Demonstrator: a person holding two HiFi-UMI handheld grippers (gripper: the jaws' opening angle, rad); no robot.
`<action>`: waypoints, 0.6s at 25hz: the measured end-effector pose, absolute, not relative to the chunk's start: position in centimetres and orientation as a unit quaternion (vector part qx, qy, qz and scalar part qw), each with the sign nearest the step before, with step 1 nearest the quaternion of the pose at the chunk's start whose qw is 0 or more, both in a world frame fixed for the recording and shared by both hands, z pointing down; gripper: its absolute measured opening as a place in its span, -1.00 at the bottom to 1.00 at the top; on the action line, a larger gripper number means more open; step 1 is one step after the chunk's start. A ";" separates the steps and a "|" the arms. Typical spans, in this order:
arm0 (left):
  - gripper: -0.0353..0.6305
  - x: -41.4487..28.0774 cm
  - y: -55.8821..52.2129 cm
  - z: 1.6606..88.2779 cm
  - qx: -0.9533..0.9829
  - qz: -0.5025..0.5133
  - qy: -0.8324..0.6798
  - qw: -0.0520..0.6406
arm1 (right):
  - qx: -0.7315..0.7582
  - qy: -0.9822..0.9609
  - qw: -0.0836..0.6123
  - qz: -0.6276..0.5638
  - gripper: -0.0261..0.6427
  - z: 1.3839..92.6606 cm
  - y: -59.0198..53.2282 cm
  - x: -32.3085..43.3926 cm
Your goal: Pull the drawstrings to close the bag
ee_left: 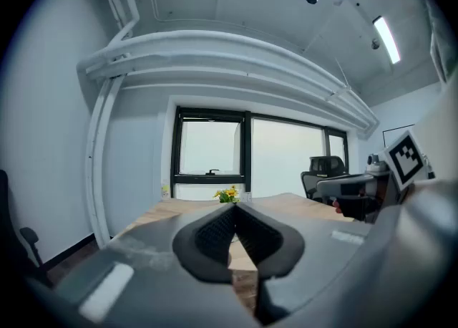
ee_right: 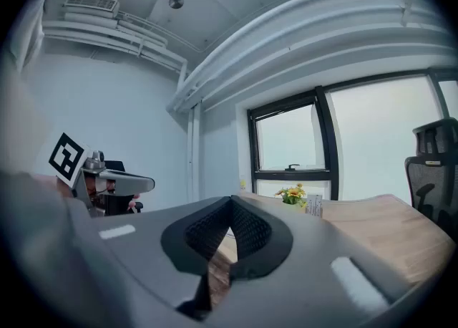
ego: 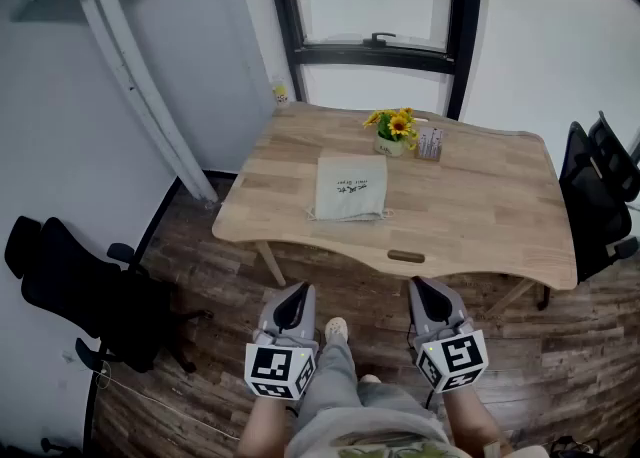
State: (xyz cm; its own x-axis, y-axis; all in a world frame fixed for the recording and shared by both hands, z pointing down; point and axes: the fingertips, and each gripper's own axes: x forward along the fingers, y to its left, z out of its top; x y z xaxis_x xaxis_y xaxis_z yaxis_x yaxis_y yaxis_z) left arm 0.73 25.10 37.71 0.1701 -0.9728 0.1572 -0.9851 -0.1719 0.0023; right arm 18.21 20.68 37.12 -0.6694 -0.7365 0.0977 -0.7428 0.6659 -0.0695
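Head view: pale grey-green cloth drawstring bag [ego: 350,186] lies flat near the middle of a light wooden table with rounded corners [ego: 500,216]. Thin cord seems to show at its near edge, too small to trace. Behind the bag sits a small pot of yellow flowers [ego: 393,128], with a little printed card [ego: 430,142] just beside it. A black office chair [ego: 75,291] stands on the plank floor to the left, and another [ego: 600,191] at the table's right end. Left gripper [ego: 297,292] and right gripper [ego: 424,286] are held low in front of the person, well short of the table's near edge and well apart from the bag.

Left gripper view: ribbed black pads [ee_left: 218,230] are pressed together at the tip, with nothing between them. The tabletop runs away ahead, the flowers at its far side. The bag cannot be made out. The right gripper shows at the right edge.

Right gripper view: the pads [ee_right: 247,230] meet at the tip in the same way and grip nothing. The table, flowers and card lie ahead, with the left gripper off to the left.

Judgement: the task has not started and this is the approach. The bag is untouched and no cord is taken. The next move calls for closing in on the table, spreading both pairs of jaws, and bringing each down to a cord end, one per side. The cords are thin and lie flat on the wood, so the pinch must be low and precise, and the pull outward in opposite directions.
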 end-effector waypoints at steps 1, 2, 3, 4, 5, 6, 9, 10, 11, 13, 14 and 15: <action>-0.89 0.8 25.0 37.7 0.763 0.061 -0.641 0.052 | 0.408 -0.911 0.029 0.052 -0.93 37.0 20.6 18.4; -0.89 0.9 25.0 37.6 0.764 0.062 -0.641 0.052 | 0.410 -0.910 0.027 0.053 -0.93 36.9 20.5 18.5; -0.89 1.0 25.0 37.6 0.764 0.063 -0.640 0.051 | 0.412 -0.909 0.025 0.054 -0.93 36.8 20.4 18.6; -0.89 1.1 25.0 37.6 0.764 0.064 -0.640 0.051 | 0.412 -0.909 0.022 0.054 -0.93 36.7 20.3 18.7; -0.89 1.2 25.0 37.6 0.764 0.065 -0.639 0.051 | 0.412 -0.909 0.019 0.054 -0.93 36.6 20.3 18.7; -0.89 1.2 24.9 37.6 0.765 0.066 -0.639 0.051 | 0.411 -0.910 0.017 0.054 -0.93 36.5 20.2 18.7; -0.89 1.1 24.5 37.5 0.765 0.070 -0.638 0.047 | 0.410 -0.910 0.011 0.054 -0.93 36.4 19.8 18.7; -0.89 1.0 24.3 37.5 0.765 0.072 -0.638 0.046 | 0.411 -0.910 0.010 0.054 -0.93 36.4 19.6 18.7; -0.89 0.8 24.1 37.5 0.765 0.073 -0.638 0.044 | 0.411 -0.910 0.010 0.054 -0.93 36.4 19.4 18.7; -0.89 0.5 23.5 37.1 0.764 0.076 -0.640 0.040 | 0.411 -0.910 0.012 0.056 -0.93 36.4 18.8 18.6; -0.89 0.3 23.2 36.9 0.763 0.076 -0.641 0.038 | 0.410 -0.910 0.014 0.056 -0.93 36.3 18.5 18.6; -0.89 0.0 22.9 36.8 0.762 0.075 -0.642 0.036 | 0.410 -0.910 0.015 0.056 -0.92 36.3 18.2 18.5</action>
State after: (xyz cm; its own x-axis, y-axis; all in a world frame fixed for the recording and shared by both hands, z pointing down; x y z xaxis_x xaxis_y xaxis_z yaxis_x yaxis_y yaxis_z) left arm 0.02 22.88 36.78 0.1637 -0.9732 0.1613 -0.9842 -0.1724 -0.0414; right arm 18.53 18.16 36.30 -0.6640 -0.7441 0.0739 -0.7475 0.6582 -0.0890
